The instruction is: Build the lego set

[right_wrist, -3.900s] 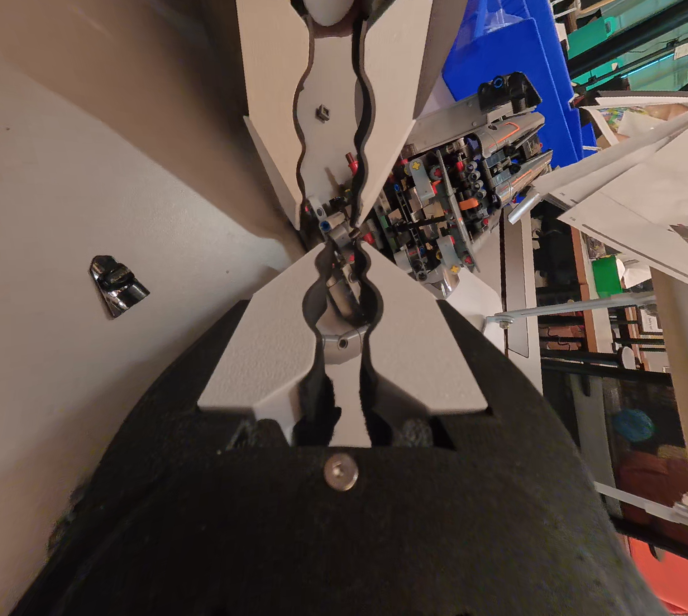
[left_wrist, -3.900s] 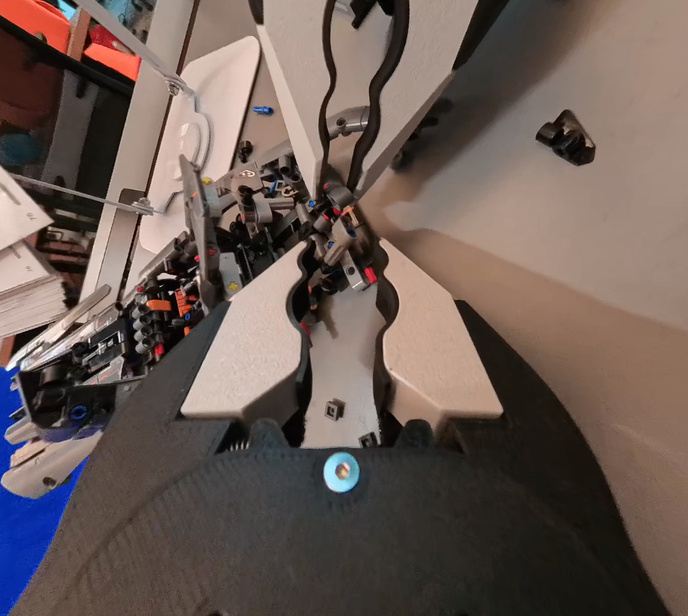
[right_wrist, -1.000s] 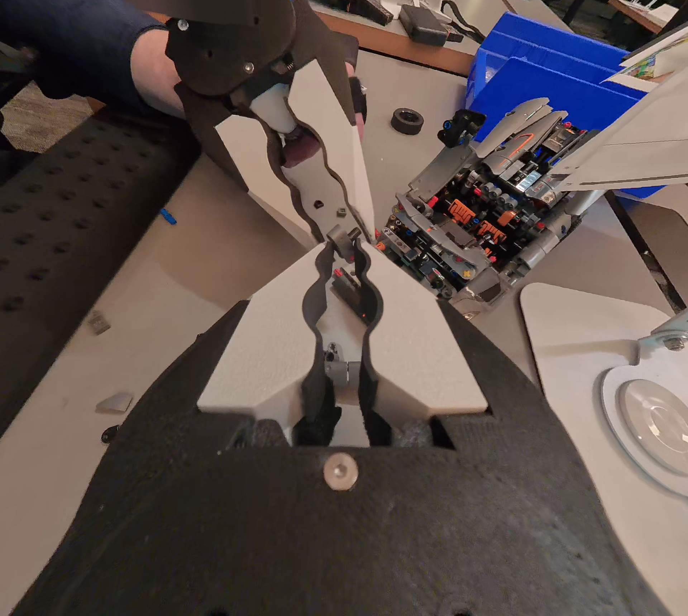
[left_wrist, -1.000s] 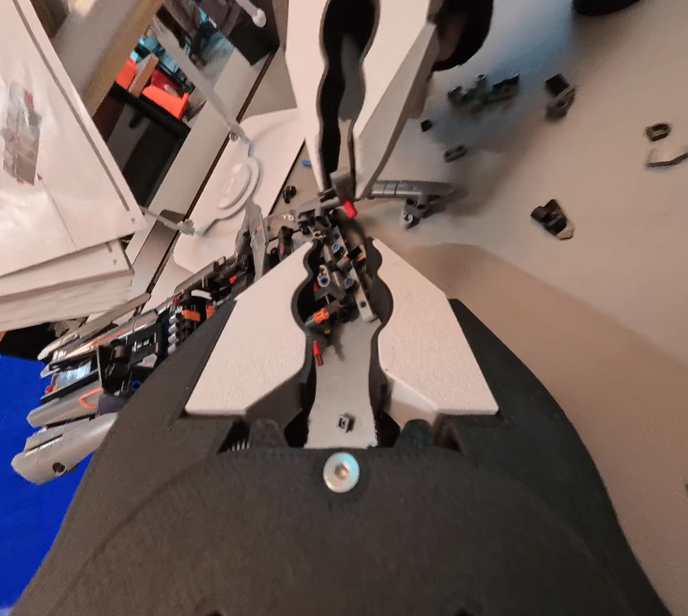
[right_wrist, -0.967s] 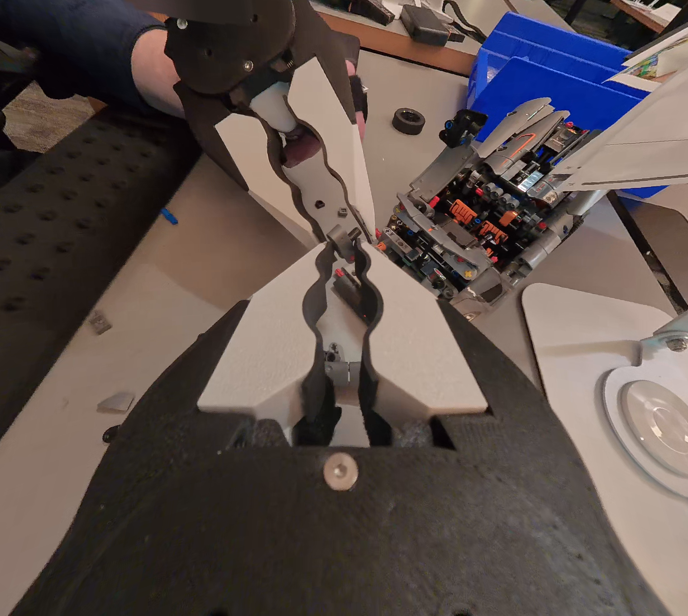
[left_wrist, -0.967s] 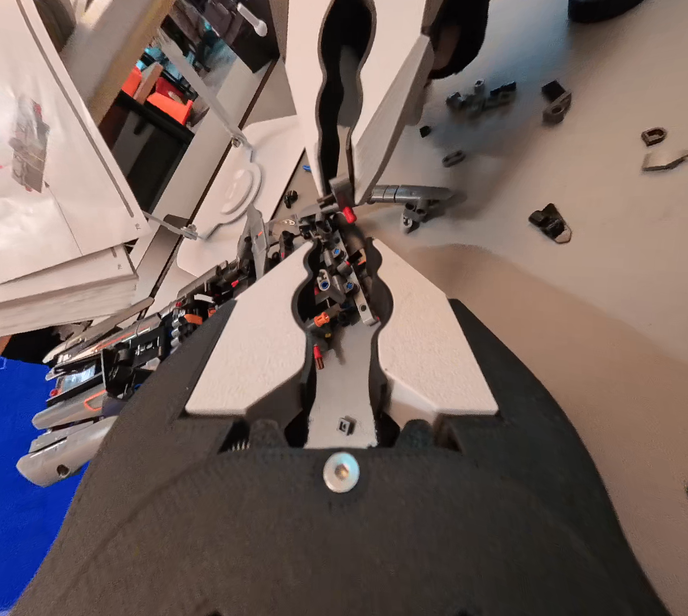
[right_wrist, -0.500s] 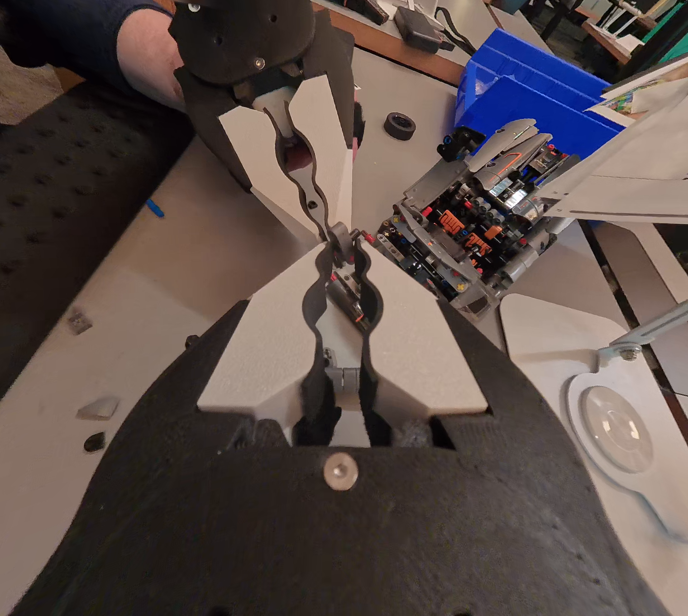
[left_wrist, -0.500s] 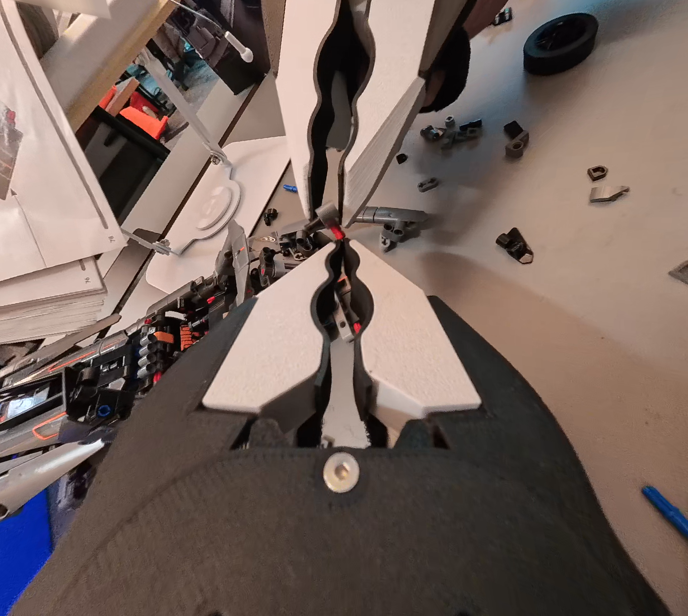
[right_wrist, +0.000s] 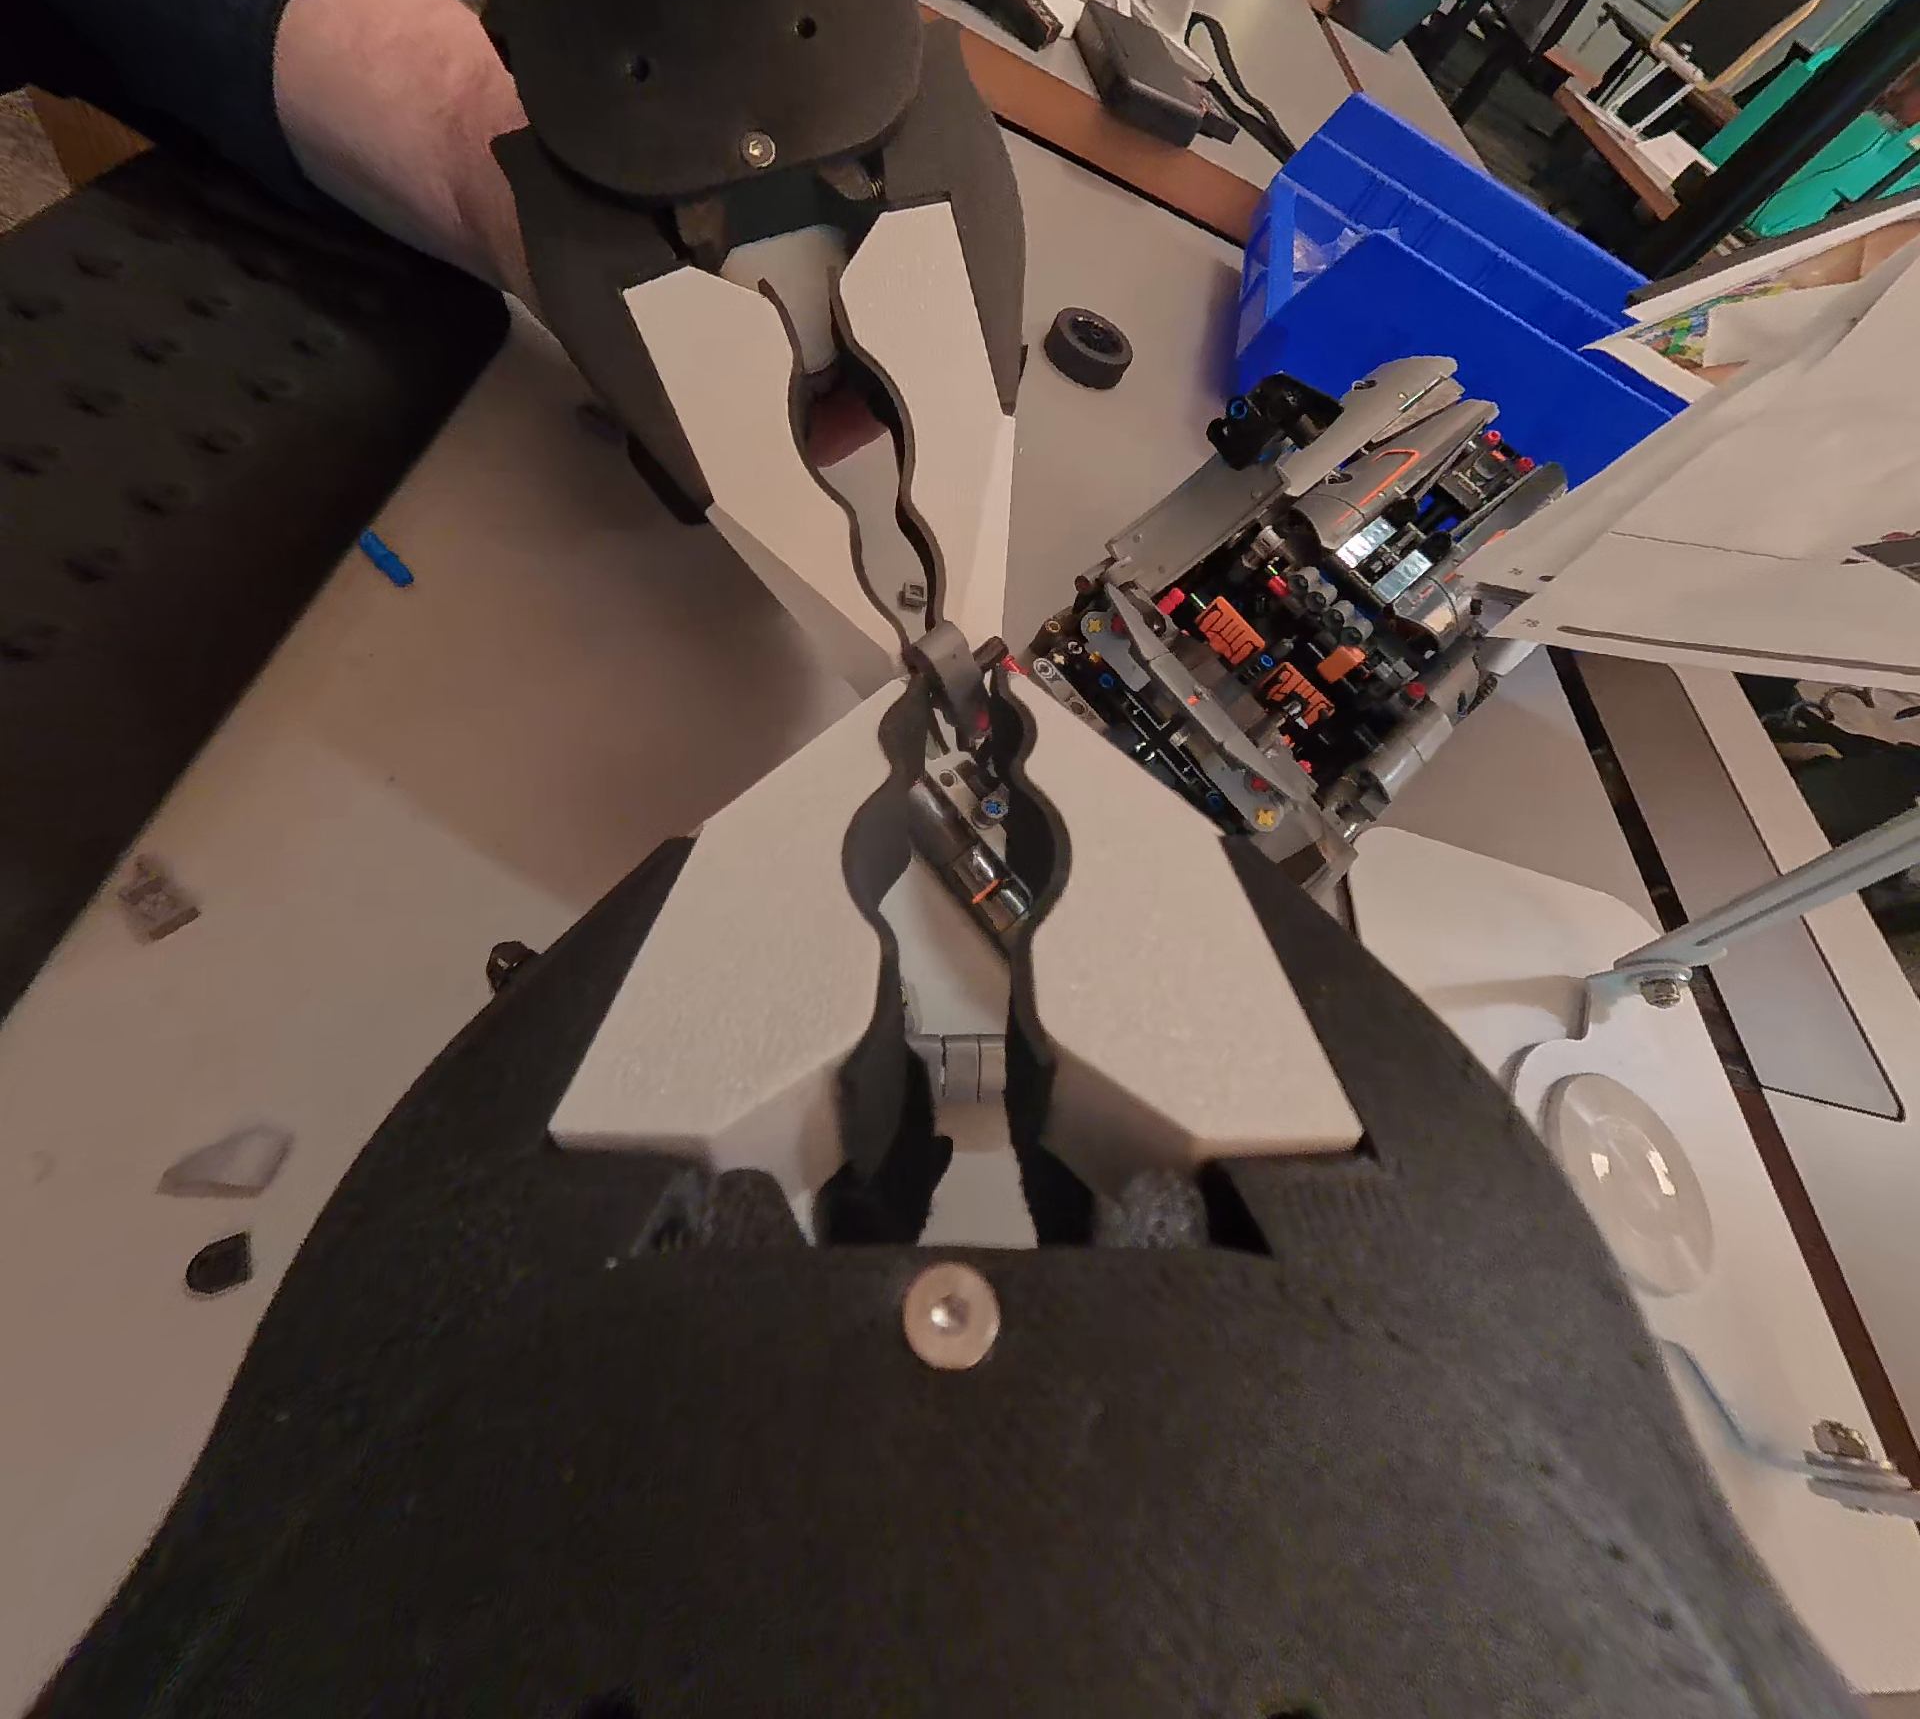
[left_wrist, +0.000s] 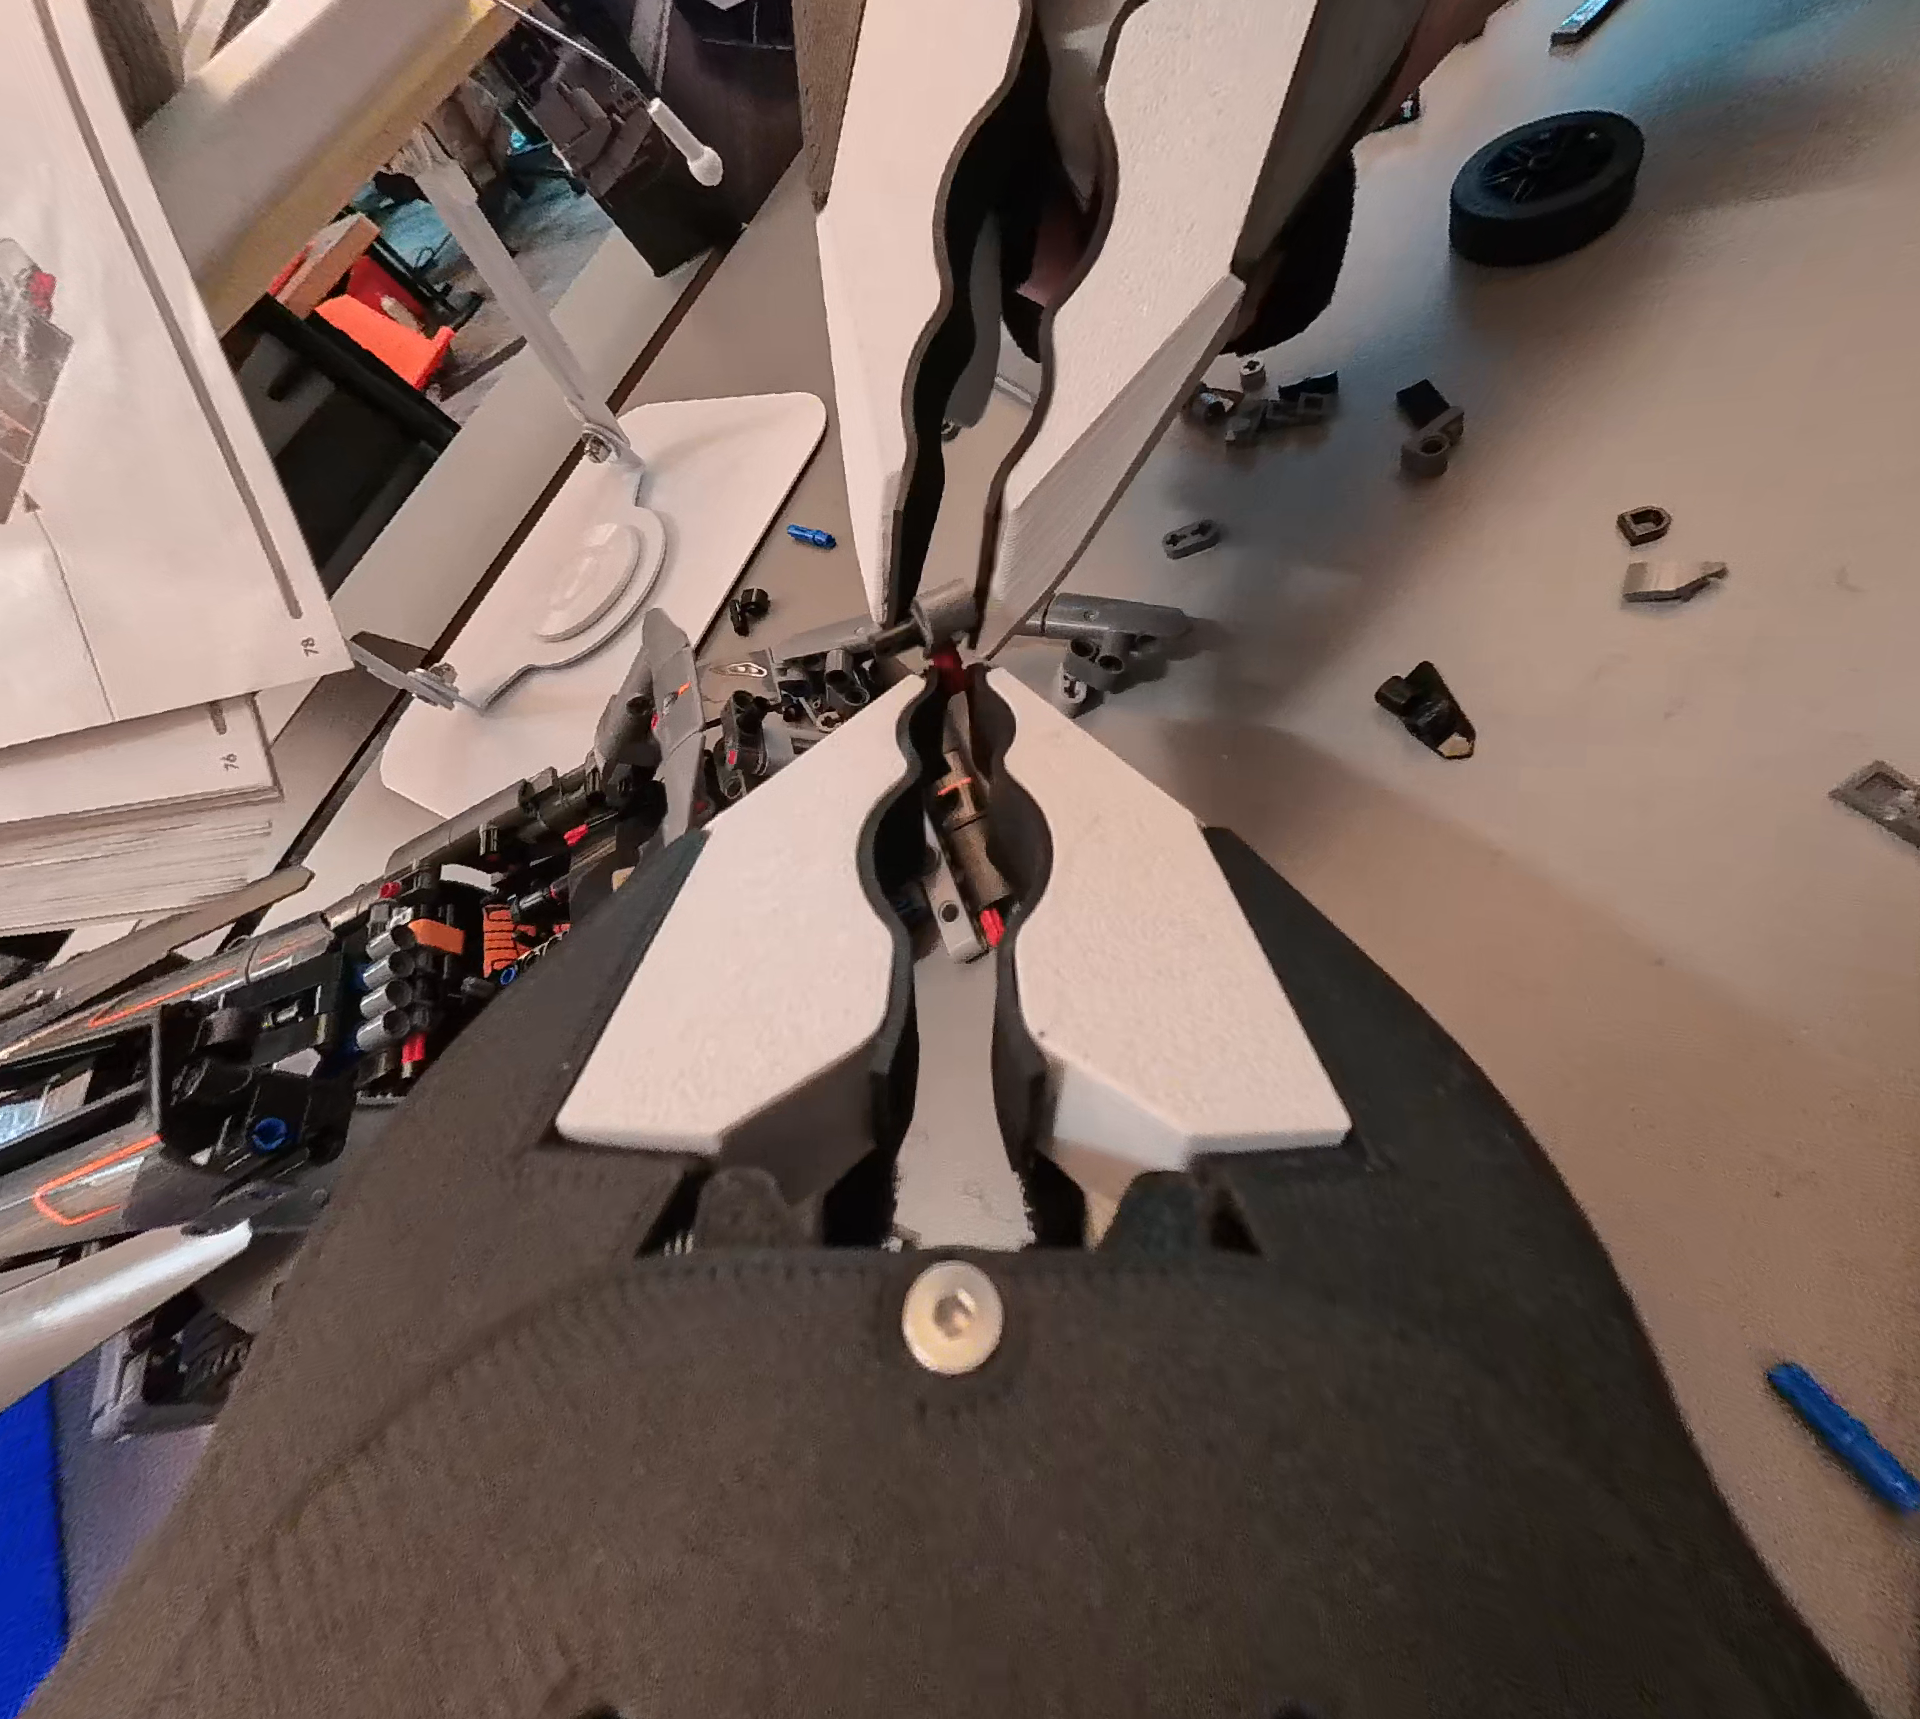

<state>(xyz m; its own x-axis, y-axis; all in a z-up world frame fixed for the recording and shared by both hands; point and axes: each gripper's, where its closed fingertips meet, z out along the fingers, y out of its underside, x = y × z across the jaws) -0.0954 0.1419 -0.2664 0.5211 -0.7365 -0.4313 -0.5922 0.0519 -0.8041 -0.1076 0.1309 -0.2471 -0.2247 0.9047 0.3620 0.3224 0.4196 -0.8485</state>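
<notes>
Left gripper (left_wrist: 948, 693): fingers pinching a small grey and black lego sub-assembly (left_wrist: 964, 848) with red pins.
Right gripper (right_wrist: 951, 682): fingertips nipped on a grey connector (right_wrist: 951, 661), tip to tip with the left.
Lego model (right_wrist: 1299, 630): large grey build, orange accents, lying on the table (right_wrist: 468, 682) just beside the grippers.
Writing: open instruction booklet (left_wrist: 125, 443) shows page numbers only.
Loose parts: black tyre (left_wrist: 1548, 189), blue pin (left_wrist: 810, 536).

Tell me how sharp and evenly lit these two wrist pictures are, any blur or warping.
Left wrist view: strong fisheye bending at the edges; the small assembly between the fingers is sharp; the gripper body throws a broad soft shadow on the table. Right wrist view: same warping; warm, dim light; the loose grey piece at lower left is smeared; a mosaic patch sits at the top.
</notes>
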